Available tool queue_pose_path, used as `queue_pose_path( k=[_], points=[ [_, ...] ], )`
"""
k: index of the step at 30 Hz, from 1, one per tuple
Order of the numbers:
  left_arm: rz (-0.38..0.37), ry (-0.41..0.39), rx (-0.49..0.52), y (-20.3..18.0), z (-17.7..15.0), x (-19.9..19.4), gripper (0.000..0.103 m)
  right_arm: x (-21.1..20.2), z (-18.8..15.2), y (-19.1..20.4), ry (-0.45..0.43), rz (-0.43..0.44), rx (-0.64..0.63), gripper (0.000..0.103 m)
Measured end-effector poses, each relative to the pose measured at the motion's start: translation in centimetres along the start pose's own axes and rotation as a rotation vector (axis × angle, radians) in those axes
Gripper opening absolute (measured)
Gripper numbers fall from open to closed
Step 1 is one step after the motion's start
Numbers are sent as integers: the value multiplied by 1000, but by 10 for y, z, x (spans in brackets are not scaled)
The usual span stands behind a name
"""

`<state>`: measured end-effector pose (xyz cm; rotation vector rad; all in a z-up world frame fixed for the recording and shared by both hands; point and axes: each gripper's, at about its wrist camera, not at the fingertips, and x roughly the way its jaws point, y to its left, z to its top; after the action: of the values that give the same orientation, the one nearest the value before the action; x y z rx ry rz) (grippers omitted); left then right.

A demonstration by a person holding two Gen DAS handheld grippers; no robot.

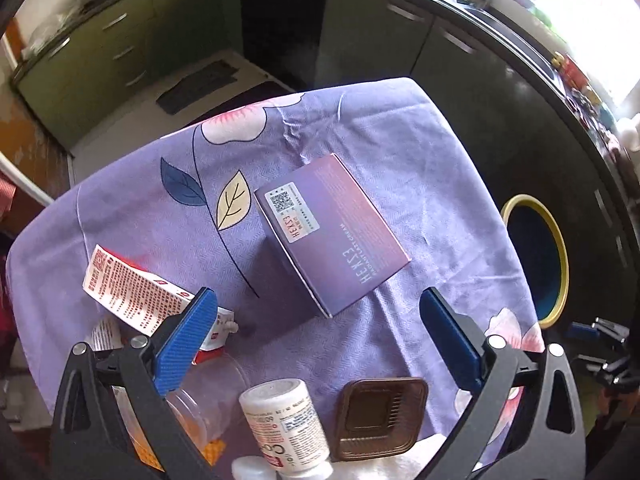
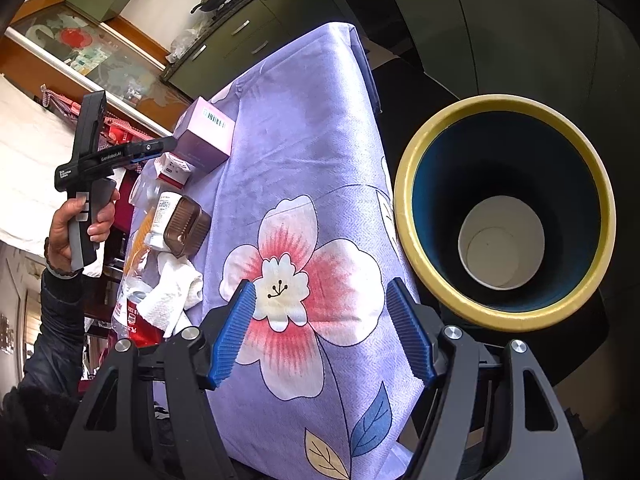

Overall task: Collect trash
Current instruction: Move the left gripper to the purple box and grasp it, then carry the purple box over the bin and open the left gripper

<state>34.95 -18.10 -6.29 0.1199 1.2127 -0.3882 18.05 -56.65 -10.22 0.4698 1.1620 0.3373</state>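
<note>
On the purple floral cloth (image 1: 360,140) lie a purple box (image 1: 332,236), a red-and-white carton (image 1: 132,296), a white pill bottle (image 1: 284,424), a brown plastic tray (image 1: 380,416) and a clear plastic bottle (image 1: 200,404). My left gripper (image 1: 318,300) hovers open over them, its jaws spread wide with nothing gripped; the carton lies just under its left finger. My right gripper (image 2: 320,288) stands open above the cloth's pink flower, empty. Right of the table stands a yellow-rimmed bin (image 2: 404,200) with a white paper cup (image 2: 500,236) at its bottom.
Crumpled white tissue (image 2: 172,292) lies by the tray (image 2: 188,224). A person's hand (image 2: 80,220) grips the left gripper's handle at the table's far side. Green kitchen cabinets (image 1: 100,60) and a dark counter (image 1: 520,80) surround the table. The bin's rim (image 1: 560,248) is past the cloth's right edge.
</note>
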Motion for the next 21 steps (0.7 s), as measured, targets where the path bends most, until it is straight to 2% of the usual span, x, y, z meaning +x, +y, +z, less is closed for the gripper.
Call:
queue_pose_path(
  k=[5, 9, 10, 11, 14, 21],
  points=[
    [19, 21, -156, -5, 11, 10, 96, 6, -1, -2, 10, 15, 0, 68],
    [54, 19, -234, -5, 19, 20, 95, 11, -5, -4, 22, 22, 2, 68],
    [60, 18, -246, -4, 21, 22, 90, 12, -6, -6, 23, 24, 3, 68],
    [61, 21, -255, -3, 22, 24, 77, 12, -7, -7, 23, 25, 6, 68],
    [45, 44, -277, 1, 23, 29, 59, 10, -9, -13, 18, 28, 17, 68],
    [42, 8, -190, -3, 20, 10, 52, -4, -21, -14, -26, 5, 21, 68]
  ],
)
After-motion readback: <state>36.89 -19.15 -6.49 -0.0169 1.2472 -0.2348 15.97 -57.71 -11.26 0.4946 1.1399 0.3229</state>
